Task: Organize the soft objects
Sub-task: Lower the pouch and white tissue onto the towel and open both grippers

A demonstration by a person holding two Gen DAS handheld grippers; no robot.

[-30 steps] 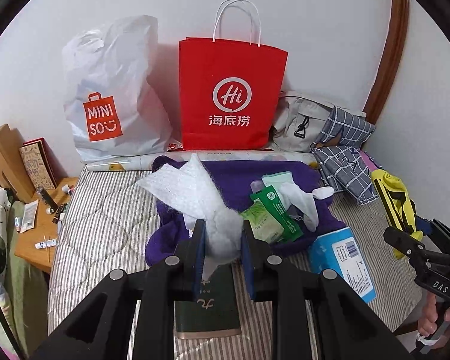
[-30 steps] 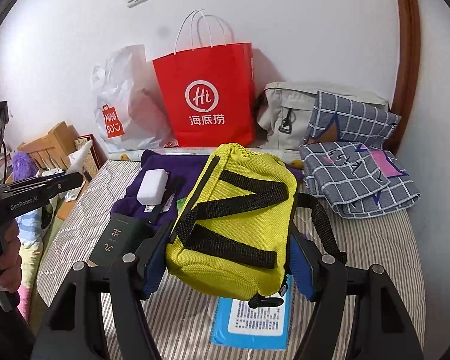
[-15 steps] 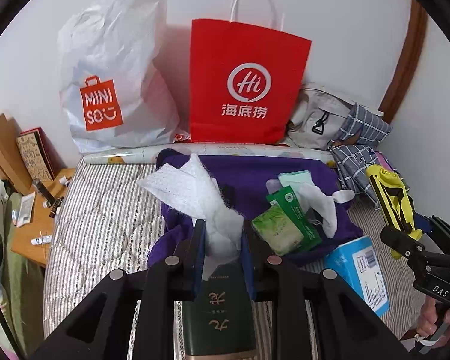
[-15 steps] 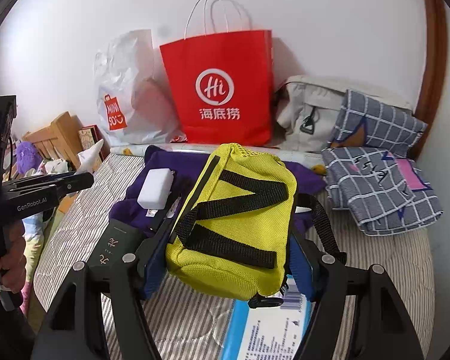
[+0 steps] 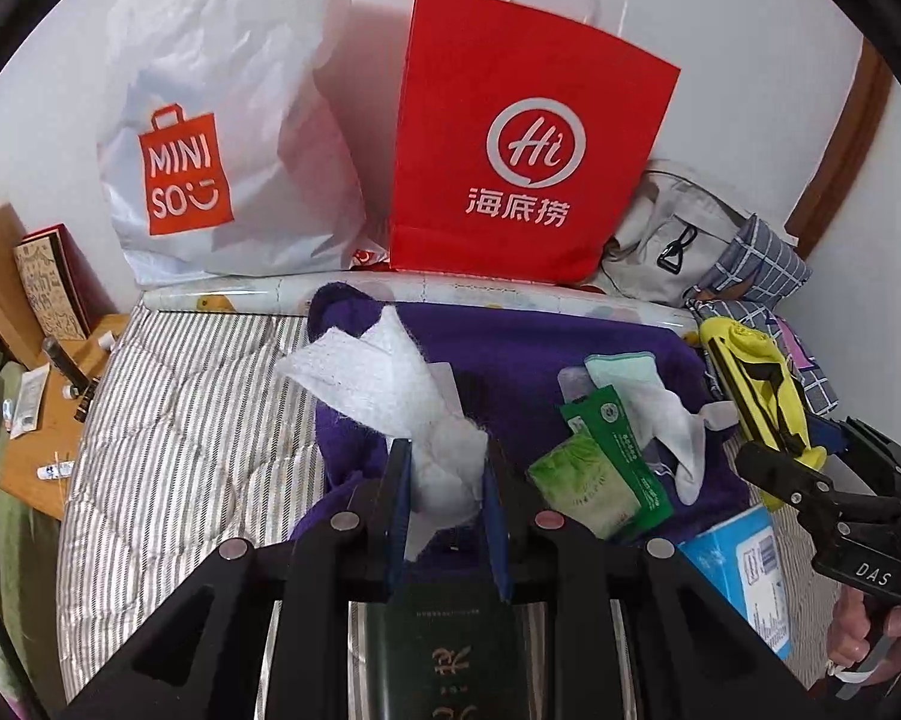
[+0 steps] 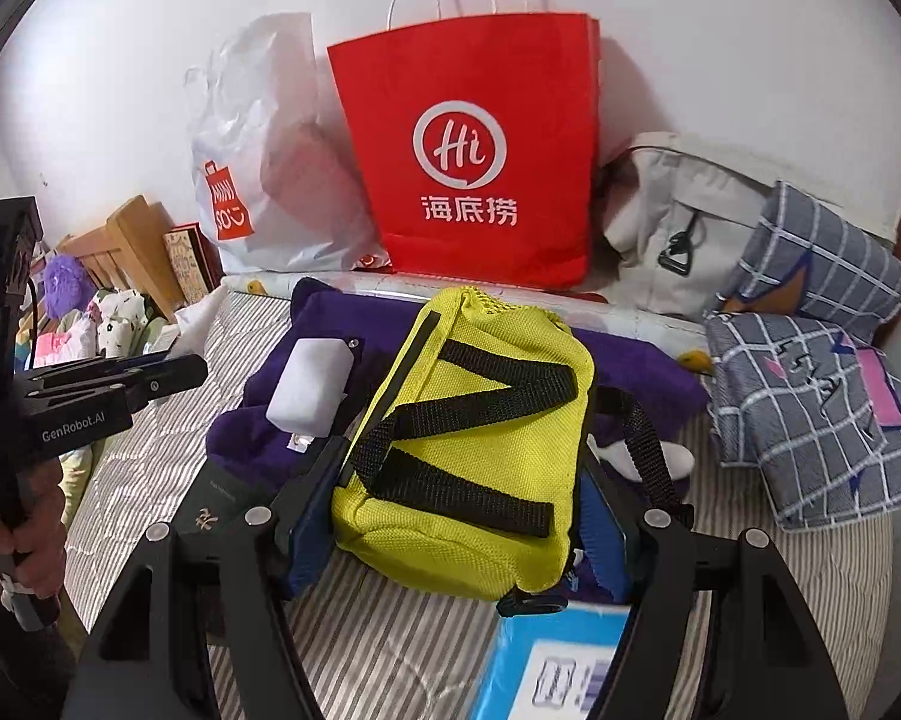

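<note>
Both grippers loaded, nothing stowed yet.
Red paper bag (image 5: 528,138) upright at the wall; purple towel (image 5: 540,354) strewn on the bed. Right gripper (image 6: 456,516) clamps yellow mesh pouch (image 6: 468,450); left gripper (image 5: 444,480) pinches white cloth (image 5: 390,390). Green packets (image 5: 594,474) remain loose.

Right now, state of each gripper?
Left gripper: shut on crumpled white fabric sheet.
Right gripper: shut on yellow mesh pouch with black straps.

White fibrous cloth (image 5: 402,396), crumpled, raised above purple fabric (image 5: 528,354); yellow mesh pouch (image 6: 468,450), black-strapped, held upright.
</note>
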